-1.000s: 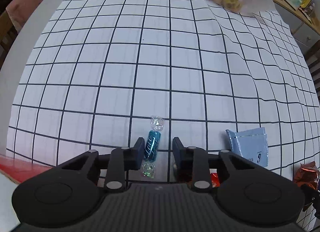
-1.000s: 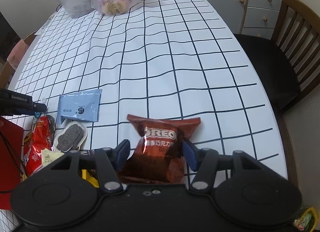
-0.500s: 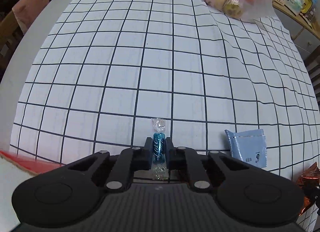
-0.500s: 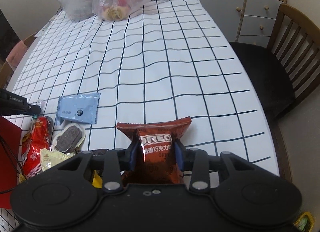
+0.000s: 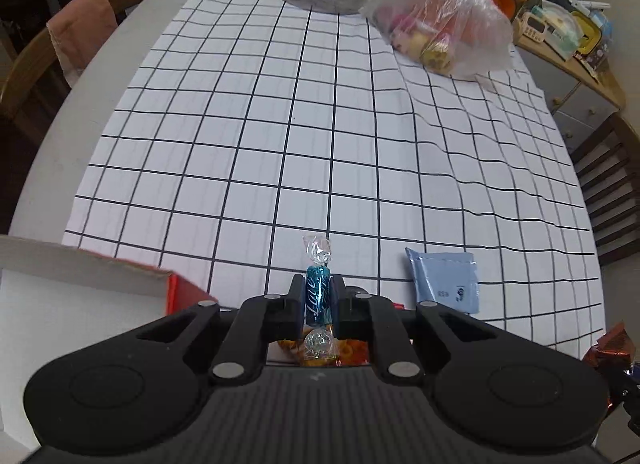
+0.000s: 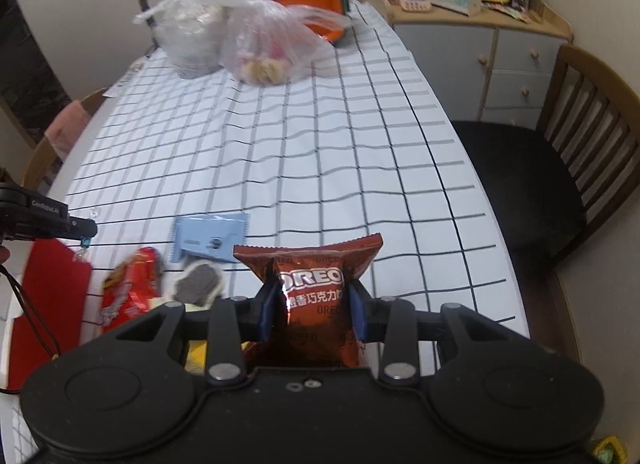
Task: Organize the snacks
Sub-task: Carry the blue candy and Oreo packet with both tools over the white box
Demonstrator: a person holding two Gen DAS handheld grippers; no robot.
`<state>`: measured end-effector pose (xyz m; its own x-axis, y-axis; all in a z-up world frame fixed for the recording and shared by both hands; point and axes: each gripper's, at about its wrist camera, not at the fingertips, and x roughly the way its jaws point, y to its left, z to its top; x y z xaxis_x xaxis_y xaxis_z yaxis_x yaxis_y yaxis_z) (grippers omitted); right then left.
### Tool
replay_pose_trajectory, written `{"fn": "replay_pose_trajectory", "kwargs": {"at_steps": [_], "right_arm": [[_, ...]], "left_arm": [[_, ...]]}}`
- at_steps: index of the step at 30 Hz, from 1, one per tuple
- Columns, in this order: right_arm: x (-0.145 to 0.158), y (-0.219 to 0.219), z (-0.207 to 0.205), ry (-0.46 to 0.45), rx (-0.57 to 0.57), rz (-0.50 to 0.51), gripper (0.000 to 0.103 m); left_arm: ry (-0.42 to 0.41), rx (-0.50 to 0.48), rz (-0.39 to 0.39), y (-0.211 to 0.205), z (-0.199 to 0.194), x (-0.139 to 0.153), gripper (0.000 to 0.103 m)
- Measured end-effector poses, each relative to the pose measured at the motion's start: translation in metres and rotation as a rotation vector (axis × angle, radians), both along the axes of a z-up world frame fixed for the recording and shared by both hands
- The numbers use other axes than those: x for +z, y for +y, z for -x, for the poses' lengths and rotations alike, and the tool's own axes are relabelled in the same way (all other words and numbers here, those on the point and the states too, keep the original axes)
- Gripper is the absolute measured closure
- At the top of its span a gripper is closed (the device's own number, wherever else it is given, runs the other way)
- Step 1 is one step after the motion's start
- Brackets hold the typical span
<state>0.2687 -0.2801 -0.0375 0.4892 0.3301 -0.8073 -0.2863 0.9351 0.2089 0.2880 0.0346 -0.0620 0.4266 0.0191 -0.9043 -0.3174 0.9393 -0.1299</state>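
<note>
- The left gripper [image 5: 318, 300] is clamping a blue wrapped candy [image 5: 318, 296] upright between its pads, clear of the checked tablecloth [image 5: 280, 124].
- The right gripper [image 6: 314, 306] is pinching a brown Oreo packet [image 6: 312, 284] at its middle.
- A pale blue sachet [image 5: 444, 280] is lying just right of the candy; a red box [image 5: 176, 292] is sitting near left.
- Open cloth is stretching far ahead to the plastic bags [image 5: 440, 24].

checked tablecloth [image 5: 280, 136], wooden chair [image 6: 568, 168], cabinet [image 6: 500, 64]

Both wrist views look steeply down, sharing the checked tablecloth [image 5: 320, 144].
</note>
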Motion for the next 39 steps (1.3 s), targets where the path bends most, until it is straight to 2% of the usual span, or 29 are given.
{"fn": "replay_pose_trajectory", "kwargs": {"at_steps": [11, 21, 28, 39], "right_arm": [[0.054, 0.056, 0.039, -0.07, 0.103, -0.046, 0.067], [0.075, 0.142, 0.072, -0.091, 0.248, -0.074, 0.067], [0.069, 0.204, 0.091, -0.071, 0.328, -0.074, 0.067], [0.034, 0.284, 0.112, 0.006, 0.413, -0.072, 0.067]], "left_arm": [[-0.061, -0.005, 0.004, 0.019, 0.058, 0.058, 0.091], [-0.076, 0.037, -0.012, 0.07, 0.115, 0.083, 0.091], [-0.067, 0.093, -0.017, 0.114, 0.155, 0.078, 0.091], [-0.004, 0.141, -0.037, 0.163, 0.195, 0.04, 0.091]]}}
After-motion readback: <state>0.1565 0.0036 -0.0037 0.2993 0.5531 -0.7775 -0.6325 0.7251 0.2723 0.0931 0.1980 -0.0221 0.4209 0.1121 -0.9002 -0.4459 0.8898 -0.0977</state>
